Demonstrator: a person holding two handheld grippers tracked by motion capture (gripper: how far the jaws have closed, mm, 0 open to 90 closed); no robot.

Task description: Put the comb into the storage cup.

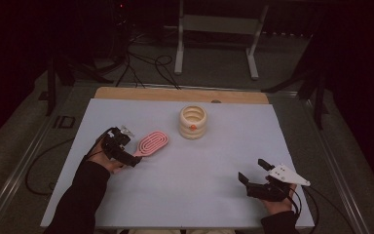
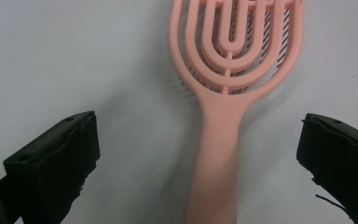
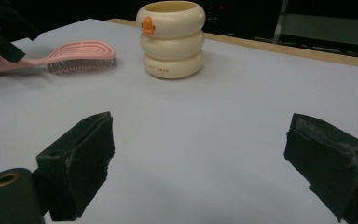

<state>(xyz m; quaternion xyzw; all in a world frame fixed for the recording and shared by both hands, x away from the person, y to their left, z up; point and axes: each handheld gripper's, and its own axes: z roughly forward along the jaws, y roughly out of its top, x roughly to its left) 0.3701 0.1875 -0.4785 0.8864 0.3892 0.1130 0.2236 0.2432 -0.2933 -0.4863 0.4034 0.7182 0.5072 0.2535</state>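
Note:
A pink vented hairbrush [image 1: 152,143] lies bristles-down on the white table left of centre, its handle [image 2: 216,154] pointing toward my left gripper [image 1: 126,155]. That gripper is open, its two black jaws standing wide on either side of the handle without touching it. A cream ribbed cup [image 1: 193,122] with an orange mark stands upright behind the brush, toward the table's middle back. My right gripper [image 1: 253,170] rests open near the front right corner, nothing between its jaws. In the right gripper view the cup [image 3: 171,38] and the brush [image 3: 74,55] lie farther off.
The white table sheet [image 1: 185,185] ends at a wooden strip [image 1: 180,94] along the back. Beyond it, cables and a grey metal stand [image 1: 214,29] sit on the dark floor. Open sheet lies between the two grippers.

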